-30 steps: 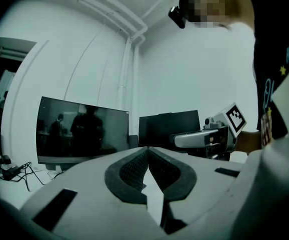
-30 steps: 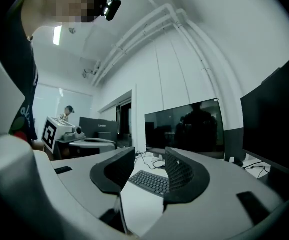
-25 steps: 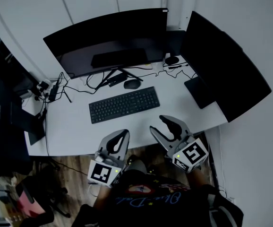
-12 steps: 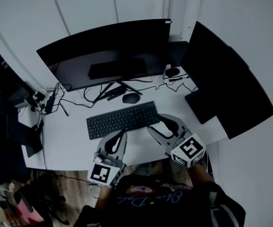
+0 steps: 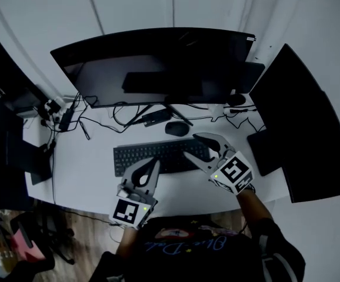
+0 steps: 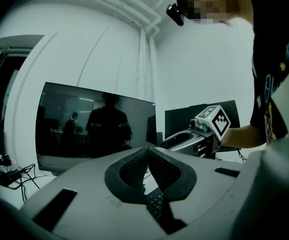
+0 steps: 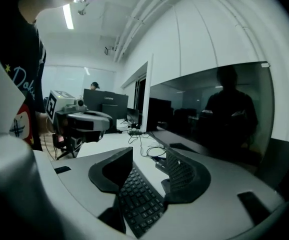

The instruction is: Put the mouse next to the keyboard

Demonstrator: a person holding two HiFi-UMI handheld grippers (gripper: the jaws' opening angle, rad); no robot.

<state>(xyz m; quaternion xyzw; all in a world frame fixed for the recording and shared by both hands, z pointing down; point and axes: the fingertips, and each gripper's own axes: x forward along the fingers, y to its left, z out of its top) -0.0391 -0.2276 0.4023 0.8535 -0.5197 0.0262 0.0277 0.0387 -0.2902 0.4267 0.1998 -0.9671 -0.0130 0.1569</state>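
Mouse [image 5: 176, 128]: dark, low-domed. It lies on the counter [image 5: 82, 166] just beyond the far edge of the keyboard [image 5: 158, 156], ahead of the right jaws' tips and not yet between them. Close by are the monitor stand [image 5: 180, 114] and loose cables [image 5: 108, 122].

Right gripper [image 5: 190, 145]: over the right end of the keyboard, pointing toward the mouse. Jaws released and just been opening; nothing between them, only keys seen below.

Left gripper [image 5: 153, 164]: at the keyboard's near edge, well short of the mouse. Jaws clenched together, pads meeting at the tips, holding nothing.

Step, as judged: approach for the pick-up; mouse ungrasped.

Hazards, as judged:
- The shell is smooth and rounded, so a close set too high or off-centre could squeeze it out forward, toward the stand and cables.
- One jaw arriving first could shove it aside.
- A low pass could press or drag the keys.
- Whether a cord trails from it cannot be told; one could snag during the carry.
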